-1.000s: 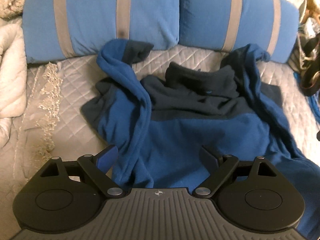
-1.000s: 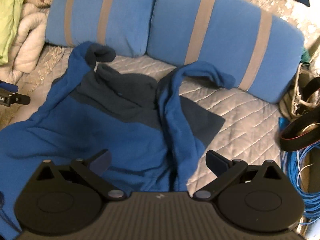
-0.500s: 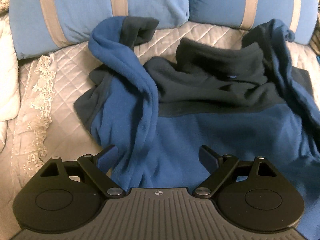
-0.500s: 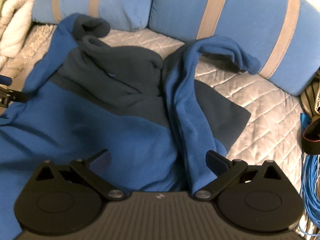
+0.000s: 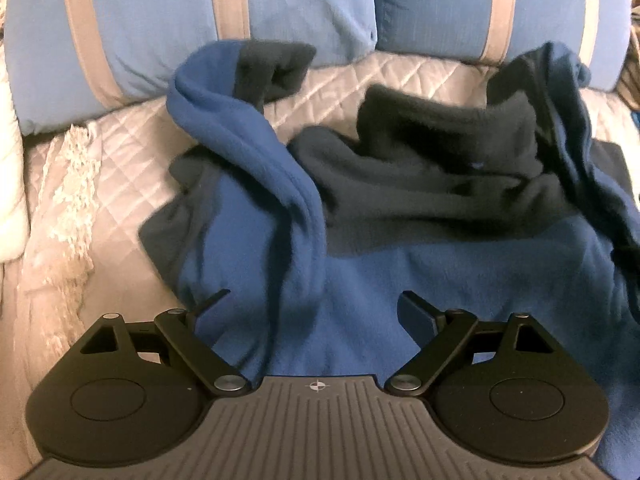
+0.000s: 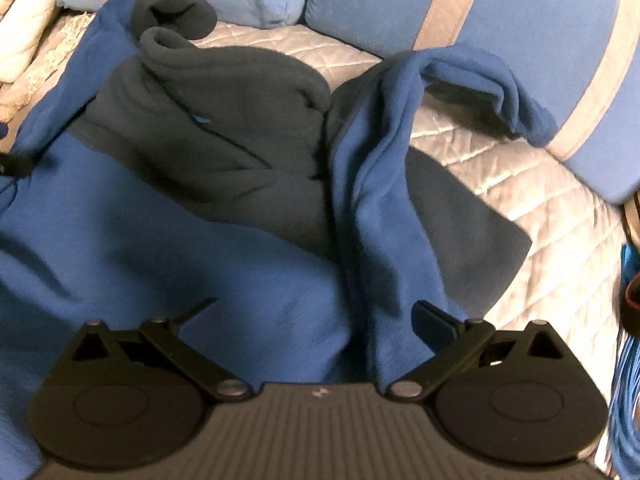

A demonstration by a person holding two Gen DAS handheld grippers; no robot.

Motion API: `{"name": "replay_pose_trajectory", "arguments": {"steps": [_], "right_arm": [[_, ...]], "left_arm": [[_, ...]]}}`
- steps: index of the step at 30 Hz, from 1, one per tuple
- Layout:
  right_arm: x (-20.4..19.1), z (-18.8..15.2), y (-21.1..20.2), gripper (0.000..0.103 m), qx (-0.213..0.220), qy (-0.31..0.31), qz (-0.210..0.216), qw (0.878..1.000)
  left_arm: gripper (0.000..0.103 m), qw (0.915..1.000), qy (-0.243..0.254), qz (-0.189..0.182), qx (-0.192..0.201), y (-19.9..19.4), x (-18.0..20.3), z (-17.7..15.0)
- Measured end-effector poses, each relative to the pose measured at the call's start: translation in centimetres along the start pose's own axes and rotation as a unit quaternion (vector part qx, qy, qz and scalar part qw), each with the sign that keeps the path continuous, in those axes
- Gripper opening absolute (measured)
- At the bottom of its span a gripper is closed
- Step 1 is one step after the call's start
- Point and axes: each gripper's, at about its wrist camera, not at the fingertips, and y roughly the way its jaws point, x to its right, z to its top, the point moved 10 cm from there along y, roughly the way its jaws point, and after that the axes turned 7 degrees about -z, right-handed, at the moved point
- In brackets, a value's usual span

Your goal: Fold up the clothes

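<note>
A blue fleece pullover (image 5: 460,280) with a dark navy yoke and collar (image 5: 440,168) lies spread on a quilted bed. Its left sleeve (image 5: 256,152) is bunched upward, cuff near the pillows. In the right wrist view the pullover (image 6: 160,240) fills the left, and its right sleeve (image 6: 380,184) runs up to a cuff by the pillow. My left gripper (image 5: 316,304) is open just above the blue body, near the left sleeve's base. My right gripper (image 6: 316,312) is open over the body, beside the right sleeve's base. Neither holds anything.
Two blue pillows with grey stripes (image 5: 200,12) (image 6: 500,8) line the head of the grey quilted bedspread (image 5: 100,200). A white lace-edged blanket (image 5: 12,160) lies at the left. Blue cables (image 6: 628,380) hang off the bed's right side.
Both grippers have moved forward and lower toward the pullover, so it fills more of each view. Both stay open. The pullover has not moved.
</note>
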Motion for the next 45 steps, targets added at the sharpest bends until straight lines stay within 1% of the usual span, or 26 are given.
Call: {"name": "replay_pose_trajectory", "arguments": {"steps": [3,5,7,11,14,16,18,22,24,27,30,31,32,33,34,35,36,37,39,40,41,43,45], "right_arm": [[1.6,0.9,0.0,0.102,0.012,-0.012,-0.006,1.000],[2.9,1.6,-0.3,0.102,0.022,-0.010,-0.008,1.000],[4.1,2.3,-0.5,0.102,0.033,-0.007,-0.009,0.999],[6.4,3.8,-0.8,0.102,0.062,0.031,0.000,0.998],[7.5,4.7,-0.5,0.102,0.077,0.070,0.017,0.994],[7.9,5.2,-0.4,0.102,0.093,0.083,0.024,0.992],[8.3,5.9,-0.2,0.102,0.110,0.099,0.033,0.988],[9.2,7.5,0.5,0.101,0.131,0.141,0.060,0.979],[9.8,8.4,1.1,0.097,0.140,0.172,0.077,0.972],[10.5,9.7,2.1,0.096,0.156,0.213,0.105,0.959],[10.8,11.1,3.1,0.095,0.167,0.240,0.124,0.948],[10.8,11.5,3.5,0.095,0.168,0.247,0.127,0.946],[10.8,11.9,4.0,0.093,0.167,0.255,0.130,0.944],[10.9,12.3,4.6,0.090,0.165,0.263,0.132,0.941],[10.9,12.7,5.1,0.087,0.163,0.272,0.134,0.939],[11.1,13.0,5.6,0.079,0.161,0.282,0.135,0.936],[11.3,13.1,6.0,0.066,0.159,0.291,0.134,0.934],[11.5,13.2,6.4,0.056,0.158,0.298,0.133,0.932],[12.2,13.1,6.5,0.013,0.158,0.309,0.124,0.930],[12.7,12.9,6.2,0.008,0.161,0.311,0.112,0.930],[13.3,12.8,5.8,0.008,0.164,0.312,0.101,0.930],[14.8,12.1,3.8,0.007,0.188,0.302,0.072,0.932],[16.8,11.1,1.2,0.007,0.212,0.295,0.044,0.931]], "left_arm": [[0.089,0.9998,0.003,-0.011,0.018,-0.9,-1.4,1.3],[0.089,0.9992,0.000,-0.013,0.038,-1.6,-2.6,2.3],[0.089,0.9976,-0.011,-0.024,0.064,-2.3,-3.8,3.5],[0.089,0.9919,-0.041,-0.056,0.107,-2.8,-6.1,5.8],[0.089,0.9862,-0.061,-0.074,0.135,-2.1,-7.7,7.7],[0.089,0.9827,-0.071,-0.088,0.146,-1.4,-8.3,8.7],[0.089,0.9793,-0.084,-0.101,0.154,-0.2,-8.9,9.9],[0.088,0.9757,-0.108,-0.104,0.159,2.5,-10.1,11.6],[0.088,0.9738,-0.123,-0.102,0.162,3.9,-11.0,12.4],[0.088,0.9714,-0.148,-0.097,0.159,6.2,-12.5,13.4],[0.088,0.9680,-0.177,-0.094,0.151,8.1,-14.1,13.7],[0.087,0.9662,-0.186,-0.100,0.148,8.4,-14.6,13.7],[0.081,0.9636,-0.196,-0.107,0.147,8.7,-14.8,13.7],[0.059,0.9608,-0.205,-0.115,0.146,9.1,-15.0,13.7],[0.040,0.9596,-0.212,-0.121,0.140,9.4,-15.0,13.7],[0.013,0.9585,-0.218,-0.126,0.133,9.6,-14.9,13.6],[0.013,0.9595,-0.222,-0.118,0.126,9.6,-15.0,13.4],[0.012,0.9616,-0.214,-0.110,0.132,8.9,-14.9,13.4],[0.011,0.9654,-0.195,-0.094,0.146,7.4,-14.9,13.4],[0.011,0.9670,-0.184,-0.082,0.156,6.1,-15.3,13.4],[0.011,0.9683,-0.172,-0.069,0.167,4.8,-15.7,13.4],[0.011,0.9698,-0.149,-0.044,0.188,2.1,-16.6,13.4],[0.011,0.9660,-0.142,-0.017,0.215,-1.4,-18.7,13.2]]}}
